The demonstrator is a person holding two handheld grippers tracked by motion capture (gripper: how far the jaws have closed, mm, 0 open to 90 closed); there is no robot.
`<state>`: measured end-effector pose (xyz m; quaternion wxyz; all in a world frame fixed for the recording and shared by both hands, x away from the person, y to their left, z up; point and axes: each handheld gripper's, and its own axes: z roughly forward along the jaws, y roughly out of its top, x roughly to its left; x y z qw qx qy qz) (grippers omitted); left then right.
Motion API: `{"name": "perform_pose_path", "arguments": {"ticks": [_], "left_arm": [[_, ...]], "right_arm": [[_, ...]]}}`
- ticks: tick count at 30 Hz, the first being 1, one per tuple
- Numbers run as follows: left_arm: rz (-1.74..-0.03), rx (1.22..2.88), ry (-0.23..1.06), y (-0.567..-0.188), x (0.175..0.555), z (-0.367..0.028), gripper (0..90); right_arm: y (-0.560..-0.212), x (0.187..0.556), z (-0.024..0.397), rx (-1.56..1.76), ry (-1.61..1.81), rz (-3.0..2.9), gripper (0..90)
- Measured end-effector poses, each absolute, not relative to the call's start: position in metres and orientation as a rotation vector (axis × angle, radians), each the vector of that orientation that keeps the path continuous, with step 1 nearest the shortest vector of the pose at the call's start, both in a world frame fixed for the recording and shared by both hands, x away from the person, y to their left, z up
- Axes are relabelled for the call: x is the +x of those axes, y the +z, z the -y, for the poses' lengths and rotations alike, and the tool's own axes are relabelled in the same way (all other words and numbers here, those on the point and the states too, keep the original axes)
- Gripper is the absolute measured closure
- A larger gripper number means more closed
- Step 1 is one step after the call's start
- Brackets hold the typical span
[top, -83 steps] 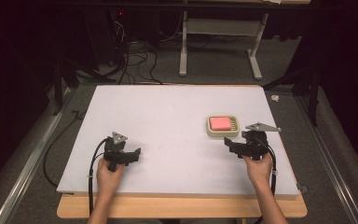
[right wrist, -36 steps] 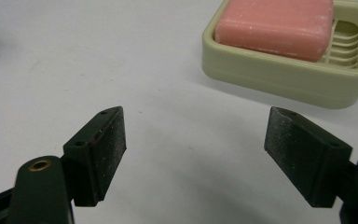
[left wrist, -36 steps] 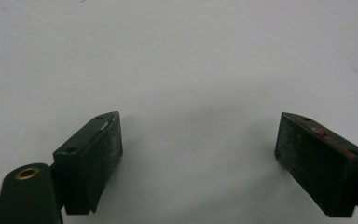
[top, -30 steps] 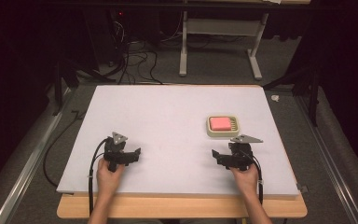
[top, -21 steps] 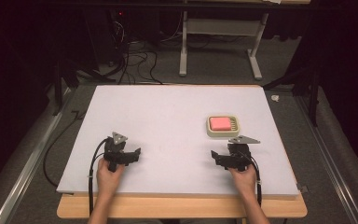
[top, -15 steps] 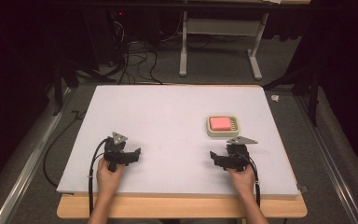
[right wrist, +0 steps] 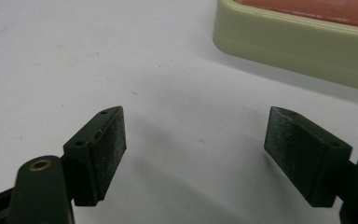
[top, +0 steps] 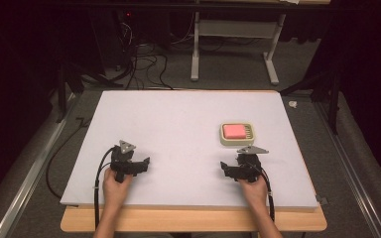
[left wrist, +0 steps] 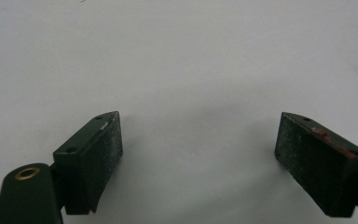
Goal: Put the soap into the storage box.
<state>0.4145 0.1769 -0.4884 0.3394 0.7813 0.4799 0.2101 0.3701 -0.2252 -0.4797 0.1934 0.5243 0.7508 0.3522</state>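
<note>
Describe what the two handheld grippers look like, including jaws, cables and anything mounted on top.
Both the left gripper and the right gripper are black, each with a grey three-cornered plate on top and a black cable trailing back along the forearm. Up close, each has two dark, blocky jaws with rough flat pads and small screw holes, plus a brass-ringed hole at the lower left. No sleeves are visible.

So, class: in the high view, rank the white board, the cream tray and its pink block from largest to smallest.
1. White board
2. Cream tray
3. Pink block, lying inside the tray
</note>
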Motion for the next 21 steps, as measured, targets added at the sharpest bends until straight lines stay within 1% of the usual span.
{"name": "perform_pose_path", "arguments": {"ticks": [8,13,21], "left_arm": [[-1.25,2.032,0.548,-0.489,0.415,-0.177,15.5],[-1.249,2.034,0.547,-0.488,0.414,-0.177,15.5],[-1.249,2.031,0.55,-0.489,0.414,-0.177,15.6]], "right_arm": [[-0.482,0.371,0.222,1.46,0.949,-2.105,21.2],[-0.484,0.37,0.214,1.402,0.868,-2.129,20.4],[-0.484,0.37,0.214,1.401,0.88,-2.134,20.2]]}}
